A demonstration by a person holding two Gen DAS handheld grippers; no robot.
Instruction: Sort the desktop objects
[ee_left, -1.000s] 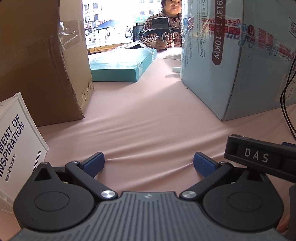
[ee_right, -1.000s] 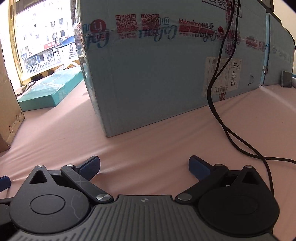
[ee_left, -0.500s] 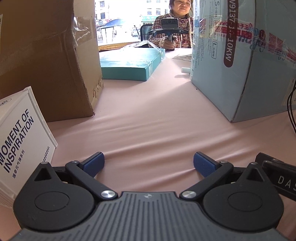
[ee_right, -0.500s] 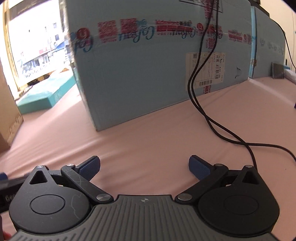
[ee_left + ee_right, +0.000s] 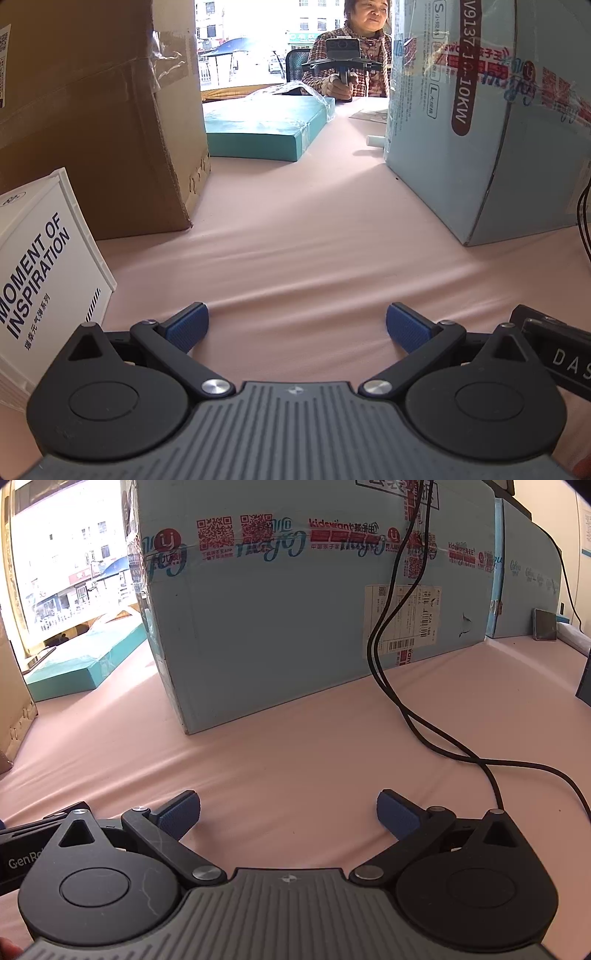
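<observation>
Both the left gripper (image 5: 297, 325) and right gripper (image 5: 288, 814) gape wide, empty; the white box (image 5: 40, 273) sits left of the blue carton (image 5: 314, 627); its trailing cable (image 5: 399, 698) (right side) might snag a reaching gripper.

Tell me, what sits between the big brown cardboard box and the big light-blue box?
In the left wrist view, mostly bare pink tablecloth runs between the brown box and the light-blue box; farther back lies a flat teal box.

white box (image 5: 48, 273) "MOMENT OF INSPIRATION", blue carton (image 5: 295, 627) "kidswant"
</observation>
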